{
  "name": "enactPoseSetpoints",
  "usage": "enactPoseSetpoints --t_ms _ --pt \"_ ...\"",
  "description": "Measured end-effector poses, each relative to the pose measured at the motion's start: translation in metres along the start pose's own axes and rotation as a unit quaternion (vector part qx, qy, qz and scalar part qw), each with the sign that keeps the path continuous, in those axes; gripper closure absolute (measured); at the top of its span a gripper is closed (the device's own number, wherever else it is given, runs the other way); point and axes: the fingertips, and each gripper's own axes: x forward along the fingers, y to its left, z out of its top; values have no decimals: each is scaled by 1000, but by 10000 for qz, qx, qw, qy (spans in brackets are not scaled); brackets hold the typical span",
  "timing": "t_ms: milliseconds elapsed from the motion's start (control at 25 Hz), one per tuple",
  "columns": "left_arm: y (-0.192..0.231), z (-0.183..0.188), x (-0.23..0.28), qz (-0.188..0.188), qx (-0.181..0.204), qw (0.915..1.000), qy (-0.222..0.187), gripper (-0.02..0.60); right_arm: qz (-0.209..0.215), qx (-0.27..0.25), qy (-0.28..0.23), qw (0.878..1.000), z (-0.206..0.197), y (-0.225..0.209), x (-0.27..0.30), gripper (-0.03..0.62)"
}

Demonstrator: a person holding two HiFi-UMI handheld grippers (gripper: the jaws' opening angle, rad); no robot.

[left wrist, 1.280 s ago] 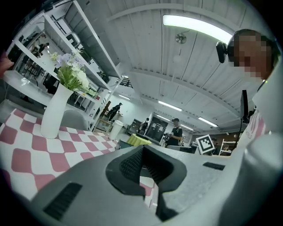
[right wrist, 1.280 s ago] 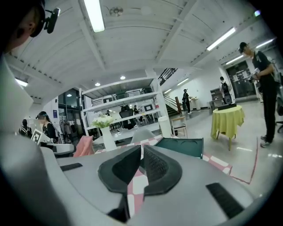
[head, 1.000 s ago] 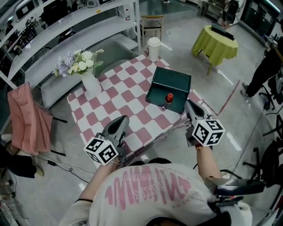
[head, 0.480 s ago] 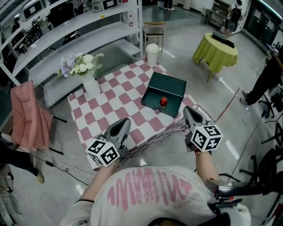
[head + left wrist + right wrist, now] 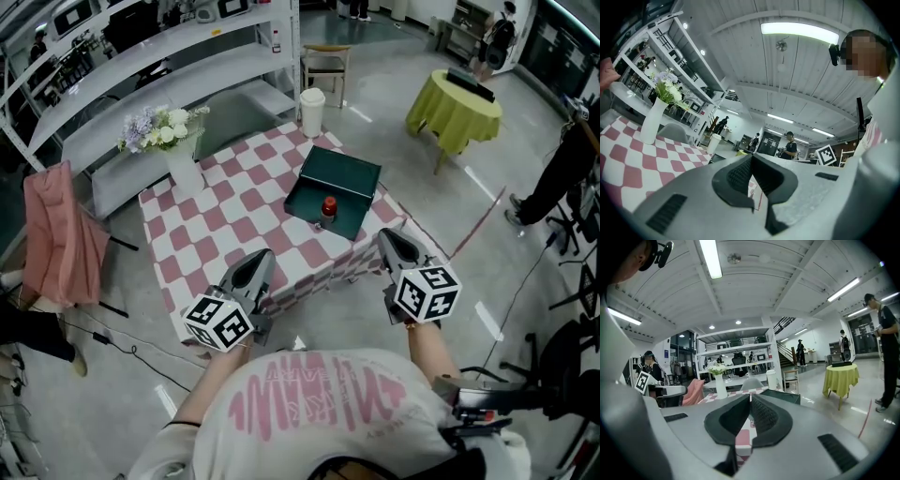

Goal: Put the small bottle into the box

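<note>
Two grippers backing away from the checked worktop [image 5: 202,234] now! The green box [image 5: 352,178] sits at its three o'clock corner. The left gripper [image 5: 263,255] at seven o'clock and the right gripper [image 5: 383,236] at five both have their fingers closed on nothing. The small bottle [image 5: 328,208], red-capped, stands inside the box by its six o'clock wall. Task looks done.

One checkered bench [image 5: 216,225]; one green box [image 5: 342,176]; one small bottle [image 5: 327,210]; one vase of flowers [image 5: 182,169]; one white bin [image 5: 311,99]; one chair [image 5: 324,62]; one pink cloth [image 5: 56,234]; left gripper [image 5: 258,256] and right gripper [image 5: 387,237], two in all.
</note>
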Motion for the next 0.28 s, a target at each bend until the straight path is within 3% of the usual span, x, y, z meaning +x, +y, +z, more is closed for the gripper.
enactPoseSetpoints --t_ms 280 --pt "-22 -13 -4 35 28 10000 -25 574 44 43 38 10000 -13 -5 -22 577"
